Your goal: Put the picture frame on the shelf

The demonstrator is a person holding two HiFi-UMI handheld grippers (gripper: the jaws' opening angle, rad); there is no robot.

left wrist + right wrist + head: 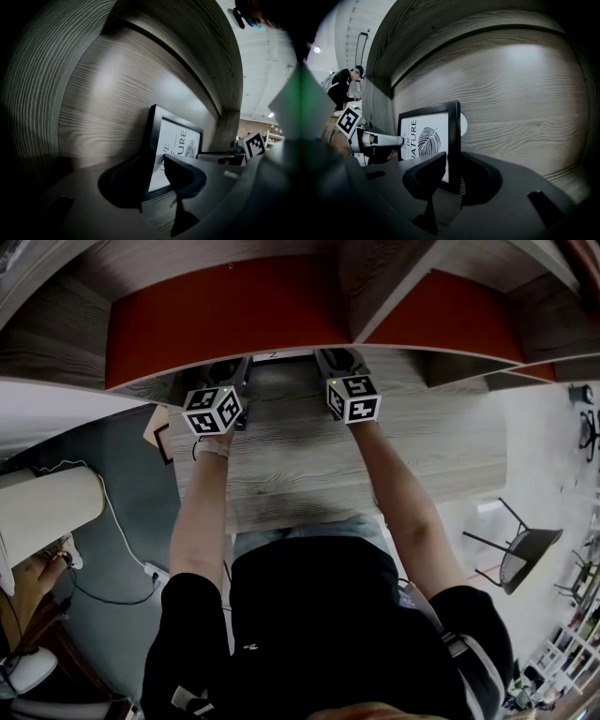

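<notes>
The black picture frame (pixel 180 140) with a white leaf print stands upright inside a wooden shelf compartment, close to the back wall. My left gripper (pixel 154 158) is shut on its left edge, one jaw in front and one behind. The frame (pixel 426 136) shows again in the right gripper view, where my right gripper (pixel 452 157) is shut on its right edge. Its bottom rail sits at or just above the compartment floor; I cannot tell which. From the head view only the two marker cubes (pixel 214 410) (pixel 352 397) show; the jaws and frame are hidden under the shelf board.
The shelf unit has red back panels (pixel 216 315) and a wood-grain top board (pixel 309 465) in front of the person. A dark chair (pixel 525 554) stands on the right, a white cylinder (pixel 47 507) and cables on the left. A person (pixel 344 86) bends far off.
</notes>
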